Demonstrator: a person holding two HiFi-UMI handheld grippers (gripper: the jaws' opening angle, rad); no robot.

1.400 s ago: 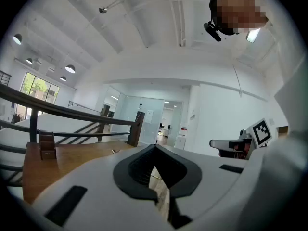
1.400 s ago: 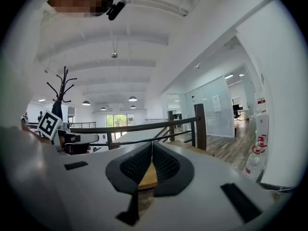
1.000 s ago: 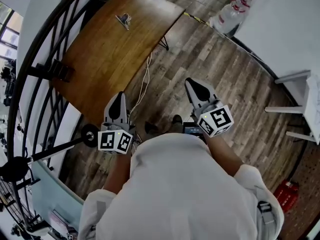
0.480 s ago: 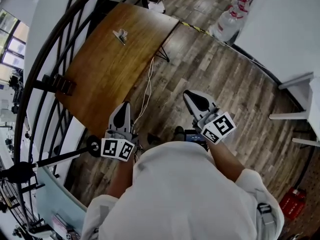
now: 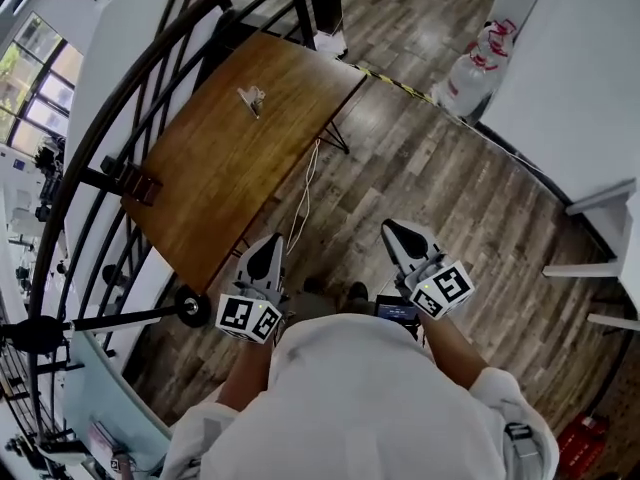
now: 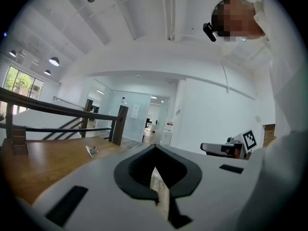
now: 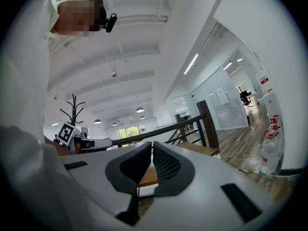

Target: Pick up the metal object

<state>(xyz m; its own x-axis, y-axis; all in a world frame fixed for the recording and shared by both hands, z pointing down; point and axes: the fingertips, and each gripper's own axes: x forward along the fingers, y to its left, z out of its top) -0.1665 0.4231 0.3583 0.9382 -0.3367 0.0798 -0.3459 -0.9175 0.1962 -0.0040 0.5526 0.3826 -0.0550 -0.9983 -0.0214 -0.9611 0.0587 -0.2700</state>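
Jaws of the left tool (image 5: pixel 266 258) are pressed together with nothing between them, and so are those of the right tool (image 5: pixel 395 236). Both tools are held low in front of the person, above the wood-plank floor (image 5: pixel 470 198), the left one near the closest corner of the brown wooden bench (image 5: pixel 215 173). A small metal clip (image 5: pixel 251 99) lies on the bench's far part, well apart from both tools, near the black railing (image 5: pixel 120 118).

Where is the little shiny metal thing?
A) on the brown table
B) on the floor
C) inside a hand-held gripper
A: the metal object lies on the table, up near its far end.
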